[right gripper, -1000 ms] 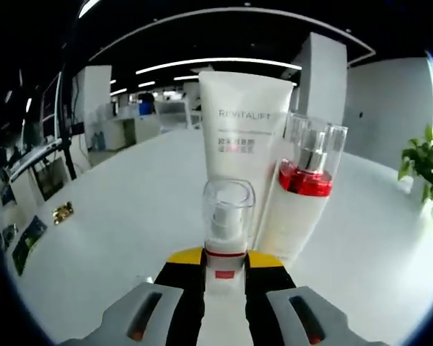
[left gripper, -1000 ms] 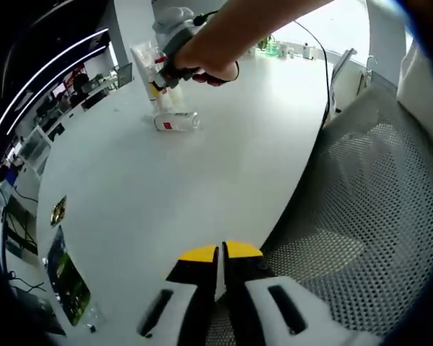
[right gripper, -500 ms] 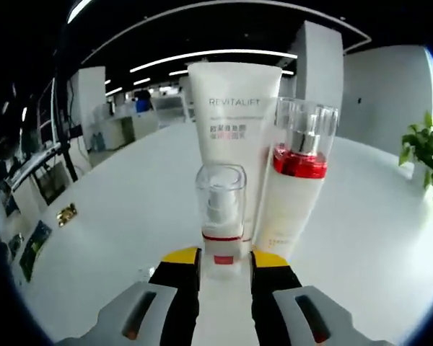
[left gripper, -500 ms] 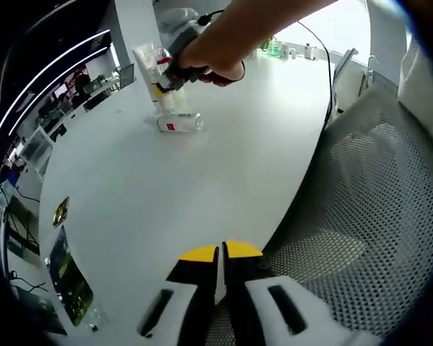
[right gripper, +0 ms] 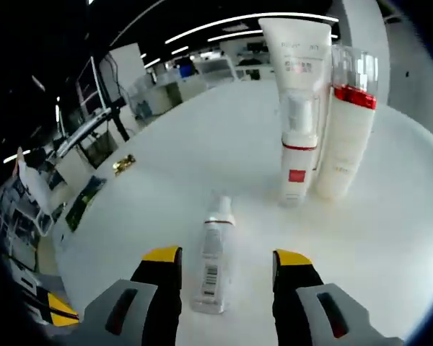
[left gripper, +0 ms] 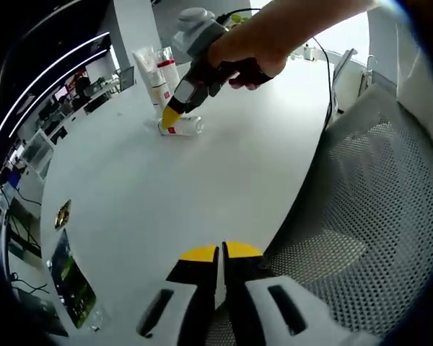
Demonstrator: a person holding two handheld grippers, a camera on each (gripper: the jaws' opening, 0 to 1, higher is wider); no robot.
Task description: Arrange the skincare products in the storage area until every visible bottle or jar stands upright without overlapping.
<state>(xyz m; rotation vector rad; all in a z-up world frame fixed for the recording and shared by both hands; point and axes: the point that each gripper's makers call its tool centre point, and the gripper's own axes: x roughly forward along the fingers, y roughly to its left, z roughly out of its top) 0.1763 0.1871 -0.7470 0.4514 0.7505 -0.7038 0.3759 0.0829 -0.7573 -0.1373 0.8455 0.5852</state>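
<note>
Three products stand upright together on the white table (right gripper: 390, 238): a tall white tube (right gripper: 294, 45), a small pump bottle with a clear cap (right gripper: 296, 157) and a red-collared bottle (right gripper: 346, 126). A fourth small white bottle (right gripper: 213, 256) lies on its side in front of them, cap towards the group. My right gripper (right gripper: 227, 257) is open wide just above this lying bottle, touching nothing. In the left gripper view a hand holds the right gripper (left gripper: 182, 97) over the lying bottle (left gripper: 180, 126), with the standing group (left gripper: 157, 71) behind. My left gripper (left gripper: 219, 252) is shut and empty at the table's near edge.
A grey mesh chair (left gripper: 368, 209) stands at the right of the table edge. A small gold object (right gripper: 123, 164) and a dark printed card (right gripper: 86, 198) lie far out on the table. Desks and office shelving (right gripper: 94, 122) stand beyond the table.
My right gripper let go of the small pump bottle, which now stands by the tube. It opened wider, drew back and tipped down over the lying bottle. The left gripper stayed put.
</note>
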